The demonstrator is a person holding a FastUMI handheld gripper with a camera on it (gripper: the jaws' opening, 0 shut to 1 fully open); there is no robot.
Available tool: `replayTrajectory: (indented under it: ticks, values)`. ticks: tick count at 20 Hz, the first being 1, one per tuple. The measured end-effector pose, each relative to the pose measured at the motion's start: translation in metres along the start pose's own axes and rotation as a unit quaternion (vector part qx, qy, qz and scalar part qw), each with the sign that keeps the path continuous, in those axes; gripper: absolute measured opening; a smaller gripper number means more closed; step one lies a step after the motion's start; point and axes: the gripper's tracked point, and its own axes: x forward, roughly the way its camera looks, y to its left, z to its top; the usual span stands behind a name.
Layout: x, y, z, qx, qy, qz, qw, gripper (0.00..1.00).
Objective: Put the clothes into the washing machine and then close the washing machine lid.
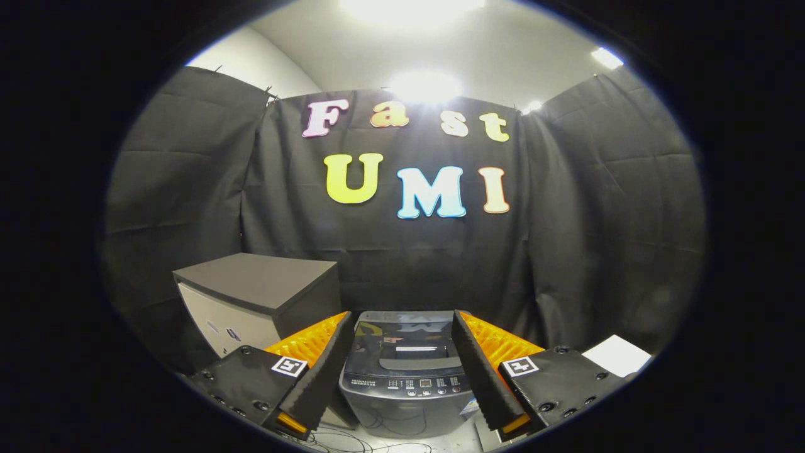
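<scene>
A small dark grey top-loading washing machine (405, 371) stands on the floor straight ahead, seen between my two fingers. Its glossy lid (402, 340) lies down flat, with a handle recess near the front and a control panel below it. My gripper (402, 327) is open, held above and short of the machine, with nothing between its fingers. No clothes are visible to me.
A grey box-like cabinet (251, 296) with a dark flat top stands to the left of the machine. A white sheet (616, 355) lies to the right, past the right finger. Black cables (371, 437) trail on the floor in front of the machine.
</scene>
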Motion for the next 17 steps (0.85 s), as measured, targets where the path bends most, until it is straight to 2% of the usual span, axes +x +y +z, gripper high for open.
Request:
replayTrajectory:
  ticks: [7, 17]
  values:
    - [-0.048, -0.008, 0.004, -0.002, -0.012, -0.013, 1.000, 0.97]
    - [-0.062, -0.021, 0.007, 0.006, -0.021, -0.015, 1.000, 0.97]
